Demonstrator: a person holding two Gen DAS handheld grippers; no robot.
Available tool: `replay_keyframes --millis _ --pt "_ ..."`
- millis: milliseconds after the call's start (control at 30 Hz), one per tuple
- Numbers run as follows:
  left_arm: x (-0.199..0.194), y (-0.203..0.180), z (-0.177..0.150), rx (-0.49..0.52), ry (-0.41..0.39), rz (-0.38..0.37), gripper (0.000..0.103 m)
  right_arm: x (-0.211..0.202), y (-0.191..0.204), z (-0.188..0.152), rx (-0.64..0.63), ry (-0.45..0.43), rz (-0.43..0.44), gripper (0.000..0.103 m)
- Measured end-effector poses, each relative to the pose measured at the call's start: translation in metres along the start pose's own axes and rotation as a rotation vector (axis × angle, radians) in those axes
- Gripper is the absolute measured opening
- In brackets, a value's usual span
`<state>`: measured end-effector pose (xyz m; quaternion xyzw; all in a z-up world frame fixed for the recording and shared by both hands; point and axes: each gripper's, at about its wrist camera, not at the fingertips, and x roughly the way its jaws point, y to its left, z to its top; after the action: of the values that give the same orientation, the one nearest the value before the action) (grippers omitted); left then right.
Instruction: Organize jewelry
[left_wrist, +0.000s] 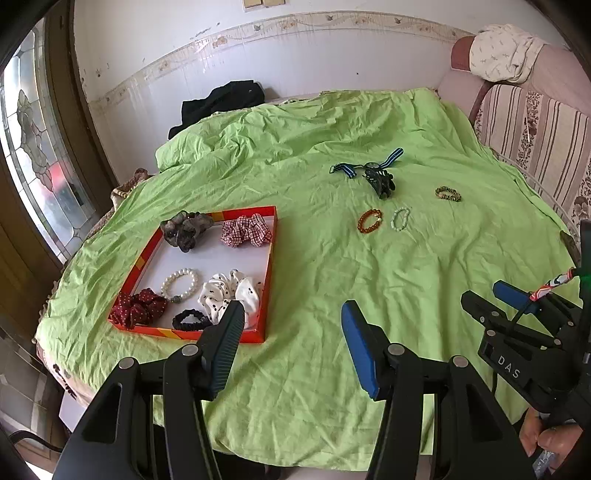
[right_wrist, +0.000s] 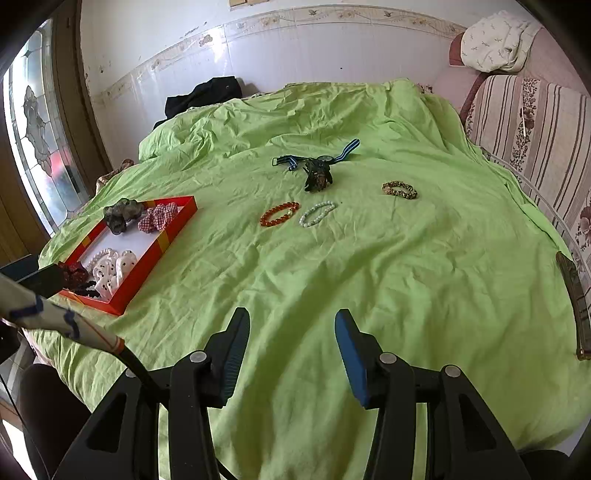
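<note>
Left gripper (left_wrist: 291, 317) and right gripper (right_wrist: 291, 325): both jaws apart, nothing between. Red tray (left_wrist: 267, 280) at 10 o'clock of the left gripper: 4 scrunchies, 1 pearl bracelet (left_wrist: 180, 284), 1 black hair tie, partly hidden by a finger. At 12 on the green sheet (right_wrist: 369, 277): 3 bracelets, 1 claw clip (right_wrist: 317, 177), 1 striped strap

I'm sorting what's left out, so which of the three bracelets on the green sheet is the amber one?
The amber bracelet is the leftmost of the three, beside the pale beaded bracelet. The leopard-patterned bracelet lies apart, farther right.
</note>
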<state>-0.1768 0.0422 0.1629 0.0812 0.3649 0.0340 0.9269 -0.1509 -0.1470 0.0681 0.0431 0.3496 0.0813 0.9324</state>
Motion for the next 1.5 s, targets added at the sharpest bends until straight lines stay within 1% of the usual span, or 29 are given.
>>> replay_keyframes --millis 333,633,1100,1333,1500 --pt "0.013 0.004 -0.004 -0.015 0.032 -0.011 0.054 0.009 -0.001 -0.002 0.005 0.023 -0.008 0.053" --pt "0.032 0.005 -0.009 -0.028 0.083 -0.037 0.054 0.019 -0.004 -0.003 0.016 0.047 -0.013 0.053" --pt "0.065 0.007 -0.010 -0.037 0.156 -0.050 0.054 0.041 -0.015 -0.005 0.046 0.099 -0.021 0.054" --pt "0.080 0.007 0.001 -0.034 0.176 -0.061 0.054 0.049 -0.025 0.005 0.050 0.110 -0.030 0.054" --pt "0.090 0.007 0.024 -0.048 0.176 -0.099 0.054 0.054 -0.034 0.027 0.033 0.093 -0.050 0.054"
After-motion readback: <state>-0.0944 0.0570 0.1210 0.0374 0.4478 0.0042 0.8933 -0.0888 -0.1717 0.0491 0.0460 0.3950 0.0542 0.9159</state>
